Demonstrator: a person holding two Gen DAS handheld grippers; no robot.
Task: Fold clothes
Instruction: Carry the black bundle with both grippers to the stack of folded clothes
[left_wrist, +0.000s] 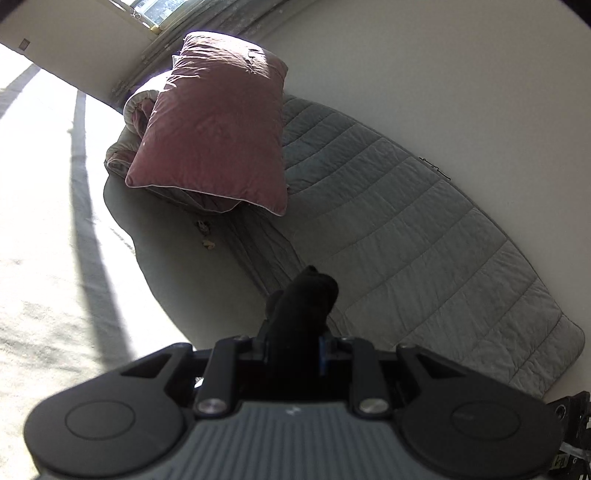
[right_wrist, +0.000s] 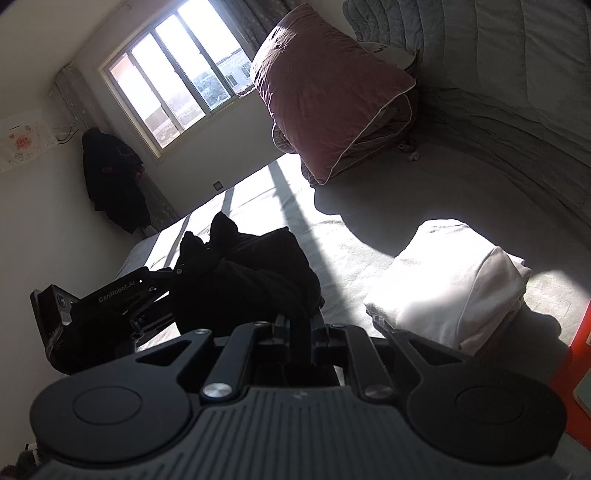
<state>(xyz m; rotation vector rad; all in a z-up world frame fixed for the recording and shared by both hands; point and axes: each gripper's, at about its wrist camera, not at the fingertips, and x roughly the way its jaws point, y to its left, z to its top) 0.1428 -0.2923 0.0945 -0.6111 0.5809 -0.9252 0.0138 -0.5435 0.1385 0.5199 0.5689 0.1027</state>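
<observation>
- My left gripper (left_wrist: 295, 328) pinches a black garment (left_wrist: 301, 306); the cloth hides its fingertips.
- My right gripper (right_wrist: 295, 325) pinches the same bunched garment above the bed (right_wrist: 369, 229); its folds are too dark to make out.
- The folded white clothes (right_wrist: 454, 280) are sun-glared.

White lettering reading "GenRobot.AI" runs along the side of the black plastic left gripper (right_wrist: 177, 291), seen from the right wrist view. The pale wall poster (right_wrist: 24, 142) carries red marks too small to read.

Bed (right_wrist: 424, 206) ahead, sunlit in bars; barred window (right_wrist: 173, 74) beyond left; pink pillow (right_wrist: 325, 85) ahead on folded quilt; plain white walls (left_wrist: 461, 74)
</observation>
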